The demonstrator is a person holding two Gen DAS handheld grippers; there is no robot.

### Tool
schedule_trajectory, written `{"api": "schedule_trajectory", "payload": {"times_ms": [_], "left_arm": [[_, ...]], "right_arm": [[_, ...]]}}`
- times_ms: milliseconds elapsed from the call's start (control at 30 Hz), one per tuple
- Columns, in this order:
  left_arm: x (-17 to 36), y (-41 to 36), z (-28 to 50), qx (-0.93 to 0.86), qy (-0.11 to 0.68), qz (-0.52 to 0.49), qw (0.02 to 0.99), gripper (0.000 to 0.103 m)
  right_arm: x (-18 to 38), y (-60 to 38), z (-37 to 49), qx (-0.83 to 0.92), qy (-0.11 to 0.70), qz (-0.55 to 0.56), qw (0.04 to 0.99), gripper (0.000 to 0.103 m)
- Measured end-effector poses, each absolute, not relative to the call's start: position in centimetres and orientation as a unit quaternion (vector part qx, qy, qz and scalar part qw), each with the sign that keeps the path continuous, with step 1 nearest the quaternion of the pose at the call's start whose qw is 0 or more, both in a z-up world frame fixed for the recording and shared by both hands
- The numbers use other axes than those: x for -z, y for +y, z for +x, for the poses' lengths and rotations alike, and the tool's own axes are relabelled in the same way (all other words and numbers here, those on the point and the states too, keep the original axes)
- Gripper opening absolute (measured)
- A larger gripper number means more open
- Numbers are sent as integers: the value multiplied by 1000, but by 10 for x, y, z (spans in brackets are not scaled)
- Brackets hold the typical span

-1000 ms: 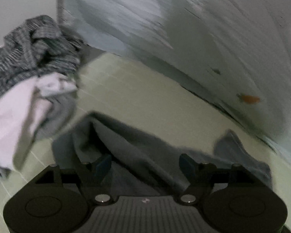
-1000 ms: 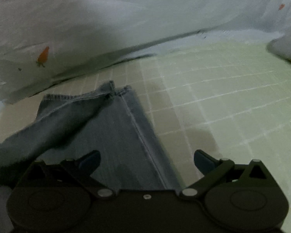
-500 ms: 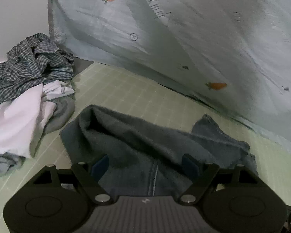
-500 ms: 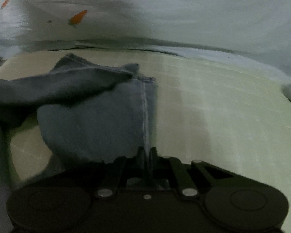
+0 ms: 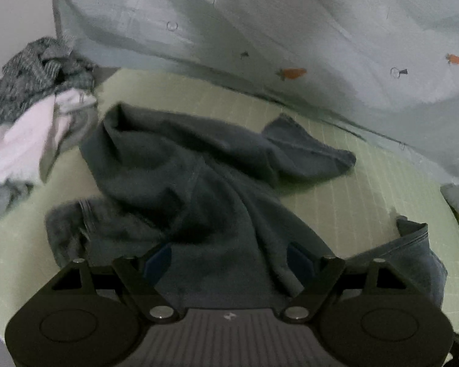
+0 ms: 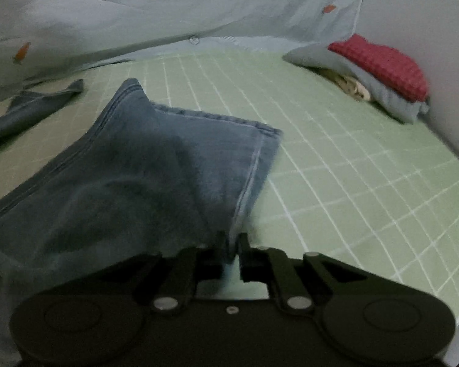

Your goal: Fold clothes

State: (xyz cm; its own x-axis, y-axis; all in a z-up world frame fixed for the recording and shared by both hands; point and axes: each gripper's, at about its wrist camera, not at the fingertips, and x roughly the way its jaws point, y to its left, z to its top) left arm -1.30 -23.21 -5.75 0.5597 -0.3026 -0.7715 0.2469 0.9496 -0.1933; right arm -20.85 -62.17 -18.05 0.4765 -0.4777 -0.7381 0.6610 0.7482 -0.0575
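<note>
A pair of blue-grey jeans (image 5: 192, 180) lies crumpled on the green gridded mat (image 5: 382, 183). In the right wrist view one jeans leg (image 6: 168, 159) stretches out flat, its hem toward the far side. My right gripper (image 6: 231, 253) is shut on the side seam edge of that leg. My left gripper (image 5: 229, 260) is open, its blue-padded fingers (image 5: 156, 260) hovering just over the bunched upper part of the jeans, holding nothing. The other leg end (image 6: 36, 104) lies at the left.
A pile of unfolded clothes, checked and white (image 5: 30, 98), sits at the left. A folded stack with a red piece on top (image 6: 379, 67) lies at the far right. A pale sheet with carrot prints (image 5: 260, 30) hangs along the back edge.
My right gripper shut on the jeans leg seam and pulled it right, spreading the leg. My left gripper stayed open and moved closer over the jeans.
</note>
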Motion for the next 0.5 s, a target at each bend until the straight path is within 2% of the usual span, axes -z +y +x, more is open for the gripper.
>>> {"api": "schedule_trajectory", "payload": {"times_ms": [33, 100, 167, 233, 333, 433, 500], "left_arm": [[57, -239, -20, 152, 444, -31, 882, 83], [57, -254, -33, 143, 447, -29, 882, 83], [58, -268, -47, 135, 450, -28, 882, 83], [58, -282, -61, 127, 453, -27, 882, 84], [58, -303, -81, 114, 457, -24, 882, 84], [60, -316, -92, 105, 457, -11, 883, 85], [62, -325, -96, 99, 458, 2, 884, 85]], "right_arm": [[179, -629, -213, 325, 388, 128, 853, 32], [175, -648, -219, 305, 389, 157, 855, 47], [175, -669, -223, 287, 382, 181, 860, 51], [177, -689, -223, 270, 372, 200, 865, 62], [183, -720, -213, 246, 367, 217, 871, 66], [185, -733, -193, 222, 366, 199, 882, 79], [188, -730, -179, 209, 372, 166, 889, 83]]}}
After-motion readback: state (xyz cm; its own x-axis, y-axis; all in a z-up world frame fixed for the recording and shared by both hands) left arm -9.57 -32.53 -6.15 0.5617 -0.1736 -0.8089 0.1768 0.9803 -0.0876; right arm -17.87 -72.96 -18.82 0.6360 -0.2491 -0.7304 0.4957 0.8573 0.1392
